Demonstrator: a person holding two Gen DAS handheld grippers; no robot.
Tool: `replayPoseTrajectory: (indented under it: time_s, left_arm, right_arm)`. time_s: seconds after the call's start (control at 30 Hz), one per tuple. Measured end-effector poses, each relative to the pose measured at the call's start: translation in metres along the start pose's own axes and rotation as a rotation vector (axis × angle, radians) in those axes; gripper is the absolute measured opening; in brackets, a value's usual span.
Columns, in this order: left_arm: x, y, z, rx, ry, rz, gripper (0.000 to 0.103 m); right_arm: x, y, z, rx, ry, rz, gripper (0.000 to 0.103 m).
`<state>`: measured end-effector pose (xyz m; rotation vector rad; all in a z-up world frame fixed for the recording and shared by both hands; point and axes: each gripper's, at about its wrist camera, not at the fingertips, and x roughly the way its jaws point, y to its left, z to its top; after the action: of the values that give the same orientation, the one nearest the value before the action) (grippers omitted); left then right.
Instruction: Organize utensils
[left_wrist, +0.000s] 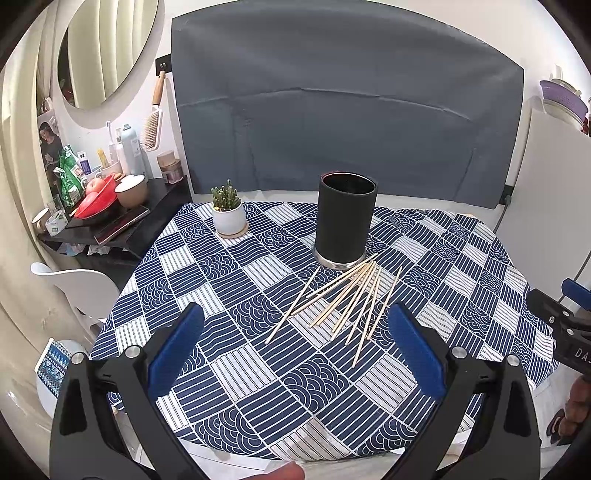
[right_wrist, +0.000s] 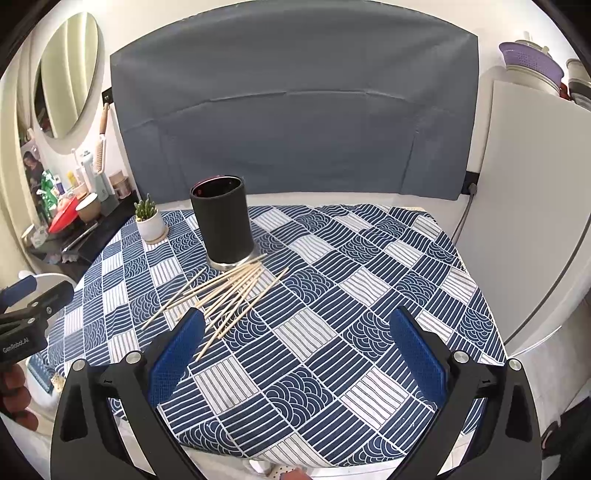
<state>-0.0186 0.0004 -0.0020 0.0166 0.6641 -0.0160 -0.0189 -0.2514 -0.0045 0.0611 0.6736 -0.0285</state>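
Chopsticks (left_wrist: 343, 299) lie fanned on the tablecloth (left_wrist: 258, 369) just before the black cup (left_wrist: 346, 218), long axes running toward it, nearer the left gripper (left_wrist: 295, 350) than the right gripper (right_wrist: 295, 350), both wide open and empty.

Loose chopsticks beside an empty holder

Pale wooden chopsticks (left_wrist: 343, 299) lie fanned flat, far tips touching the base of the upright black cylindrical holder (left_wrist: 345, 221).

A patterned cloth (left_wrist: 229, 369) covers the counter. Chopsticks (left_wrist: 347, 299) fan out touching the black holder's (left_wrist: 345, 221) base; a potted cactus (left_wrist: 228, 210) stands left of it.
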Motion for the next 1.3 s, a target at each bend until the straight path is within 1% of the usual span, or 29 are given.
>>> replayPoseTrajectory:
  time_s: [0.3, 0.6, 0.73, 0.93, 0.97, 1.1, 1.2, 1.3]
  left_arm:
    - [0.000, 0.000, -0.001, 0.002, 0.013, 0.008, 0.098]
    - [0.007, 0.008, -0.007, -0.019, 0.075, 0.022, 0.098]
    - [0.015, 0.011, -0.011, -0.026, 0.126, 0.022, 0.098]
    - [0.024, 0.015, -0.013, -0.024, 0.173, 0.041, 0.098]
    - [0.028, 0.016, -0.012, -0.026, 0.191, 0.039, 0.098]
    - [0.041, 0.015, -0.007, 0.003, 0.217, 0.047, 0.098]
    - [0.056, 0.016, 0.000, 0.010, 0.242, 0.040, 0.098]
    - [0.075, 0.017, 0.006, 0.006, 0.270, 0.038, 0.098]
  right_arm:
    - [0.004, -0.001, 0.000, 0.003, 0.018, 0.008, 0.096]
    - [0.015, 0.002, -0.003, 0.016, 0.070, 0.028, 0.096]
    - [0.025, 0.005, -0.006, 0.023, 0.119, 0.043, 0.096]
    - [0.042, 0.011, -0.009, 0.010, 0.186, 0.056, 0.096]
    - [0.044, 0.013, -0.008, 0.004, 0.192, 0.055, 0.096]
    - [0.055, 0.023, -0.002, -0.034, 0.209, 0.052, 0.096]
    - [0.069, 0.029, 0.006, -0.061, 0.219, 0.050, 0.096]
    - [0.085, 0.031, 0.014, -0.048, 0.223, 0.052, 0.096]
